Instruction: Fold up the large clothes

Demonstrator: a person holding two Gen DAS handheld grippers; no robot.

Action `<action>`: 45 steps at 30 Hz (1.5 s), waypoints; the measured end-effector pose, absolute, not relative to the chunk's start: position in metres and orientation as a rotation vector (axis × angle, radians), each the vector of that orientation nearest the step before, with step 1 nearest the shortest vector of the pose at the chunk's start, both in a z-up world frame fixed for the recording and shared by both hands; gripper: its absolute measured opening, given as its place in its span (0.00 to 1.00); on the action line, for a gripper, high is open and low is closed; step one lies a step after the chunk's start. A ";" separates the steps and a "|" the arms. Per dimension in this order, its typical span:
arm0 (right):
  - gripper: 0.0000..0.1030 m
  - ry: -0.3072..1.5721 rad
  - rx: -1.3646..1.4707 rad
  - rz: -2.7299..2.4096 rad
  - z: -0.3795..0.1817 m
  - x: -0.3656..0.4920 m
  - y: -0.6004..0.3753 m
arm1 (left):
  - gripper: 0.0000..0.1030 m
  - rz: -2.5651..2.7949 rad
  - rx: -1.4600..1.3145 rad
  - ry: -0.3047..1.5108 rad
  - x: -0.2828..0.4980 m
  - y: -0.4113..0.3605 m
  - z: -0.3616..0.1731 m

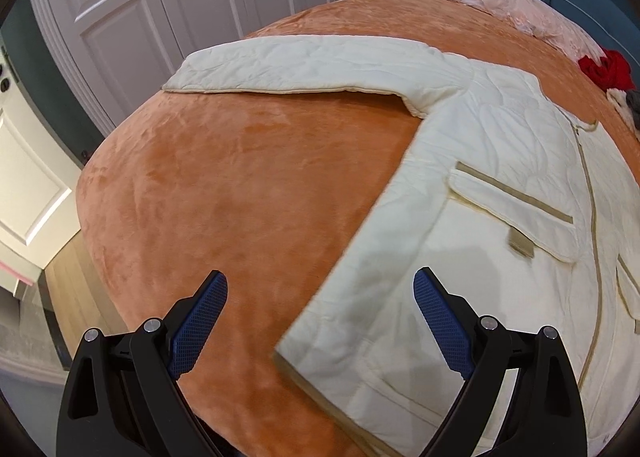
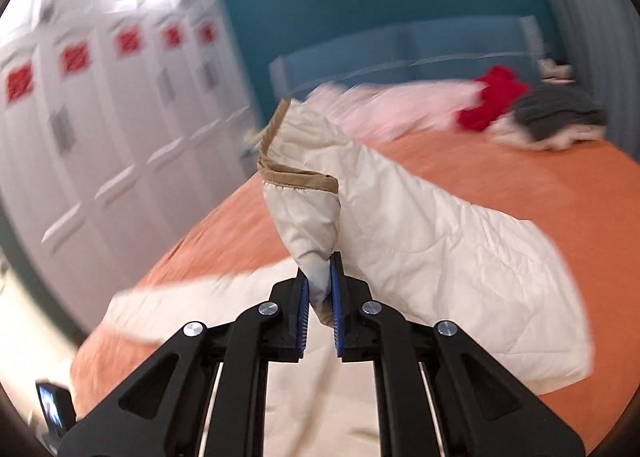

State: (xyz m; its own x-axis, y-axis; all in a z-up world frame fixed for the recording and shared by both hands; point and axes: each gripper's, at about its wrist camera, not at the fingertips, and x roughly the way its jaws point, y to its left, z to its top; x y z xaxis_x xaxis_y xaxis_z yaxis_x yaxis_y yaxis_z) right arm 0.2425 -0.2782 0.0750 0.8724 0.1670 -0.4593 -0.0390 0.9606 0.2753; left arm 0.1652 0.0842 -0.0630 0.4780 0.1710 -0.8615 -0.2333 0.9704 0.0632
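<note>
right claw [image 2: 320,289] clenched on the cuff end of the cream robe [image 1: 460,217], that sleeve [image 2: 400,225] lifted off the bed [image 1: 240,197] and running ahead-right of the claw

left claw [image 1: 320,317] released, hovering over the robe's hem corner just ahead-right; other sleeve [image 1: 300,65] lies flat far ahead, long axis crosswise

red garment [image 2: 492,97] and grey pile [image 2: 556,109] far ahead-right, clear of the fold path

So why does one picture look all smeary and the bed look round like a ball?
Right wrist view: motion blur smears the white wardrobe doors and red garment; the cream quilted sleeve pinched in the right gripper stays sharp. Left wrist view: sharp, but the fisheye lens bulges the orange plush bedspread.
</note>
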 end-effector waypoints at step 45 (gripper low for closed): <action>0.08 0.780 0.549 -0.336 -0.115 0.197 -0.419 | 0.07 -0.143 -0.219 1.026 0.301 -0.019 -0.120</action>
State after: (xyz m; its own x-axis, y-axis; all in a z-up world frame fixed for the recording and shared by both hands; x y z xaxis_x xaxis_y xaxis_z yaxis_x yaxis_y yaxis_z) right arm 0.1970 -0.4195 -0.1147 0.6693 -0.0848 -0.7382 0.4779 0.8098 0.3403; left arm 0.3007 -0.0192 -0.1198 0.5114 -0.2197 -0.8308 0.0155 0.9690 -0.2467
